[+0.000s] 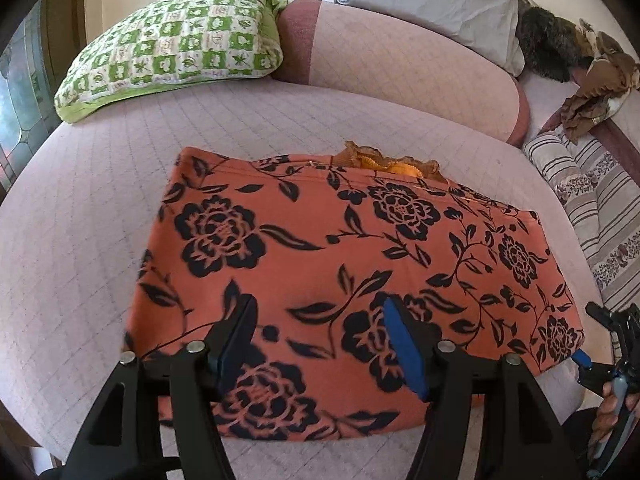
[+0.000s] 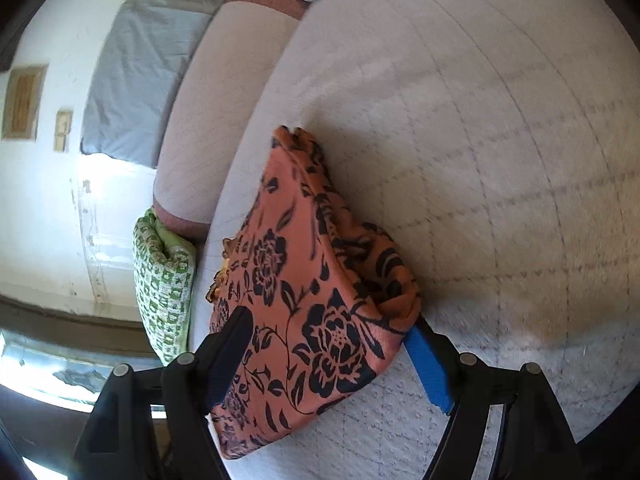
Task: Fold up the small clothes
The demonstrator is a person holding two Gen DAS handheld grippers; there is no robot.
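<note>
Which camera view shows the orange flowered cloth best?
The left wrist view: the orange flowered cloth lies there nearly whole, flat on the bed, its edges visible. The right wrist view shows only its folded side, edge-on and bunched, partly hidden behind the right gripper.

The folded garment (image 1: 352, 280) lies on the bed (image 1: 80, 240), near its front edge. Behind it, a bolster (image 1: 400, 68) runs along the back edge of the bed, with a pillow (image 1: 172, 48) at the back left corner. A rolled blanket (image 1: 592, 208) lies along the right edge.
</note>
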